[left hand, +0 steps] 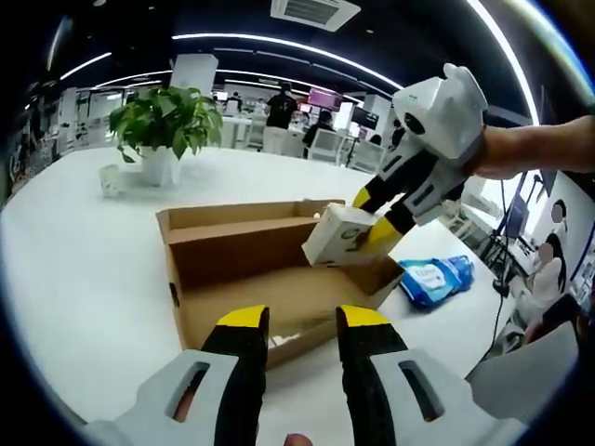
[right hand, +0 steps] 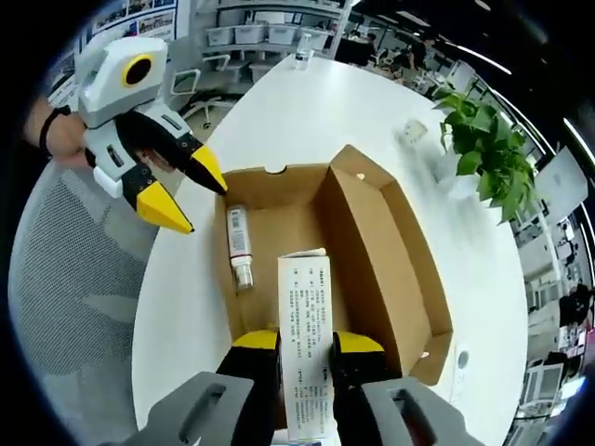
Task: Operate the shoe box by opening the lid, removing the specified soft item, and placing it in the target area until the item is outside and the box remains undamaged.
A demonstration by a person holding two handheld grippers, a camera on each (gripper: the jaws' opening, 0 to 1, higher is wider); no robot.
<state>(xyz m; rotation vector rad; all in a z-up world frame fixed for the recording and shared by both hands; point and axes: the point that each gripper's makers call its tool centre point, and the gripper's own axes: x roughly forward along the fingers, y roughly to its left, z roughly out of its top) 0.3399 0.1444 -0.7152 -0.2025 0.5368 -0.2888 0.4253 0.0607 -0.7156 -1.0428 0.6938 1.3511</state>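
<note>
You see one open brown cardboard shoe box (right hand: 372, 242), one white printed carton (right hand: 306, 344), one small white tube (right hand: 240, 246), one blue soft pack (left hand: 435, 279), one potted green plant (left hand: 165, 125), and two yellow-tipped grippers (left hand: 302, 321) (left hand: 376, 216).

The left gripper view looks low across the white table (left hand: 84, 279) from just before the near wall of the open shoe box (left hand: 251, 269), facing the far potted plant (left hand: 167, 121) and office. The right gripper view hangs close above the same shoe box (right hand: 372, 242), looking steeply down into it. Both views share the box, the table, the plant (right hand: 483, 139), and each shows the other tool (left hand: 376, 218) (right hand: 186, 190).
</note>
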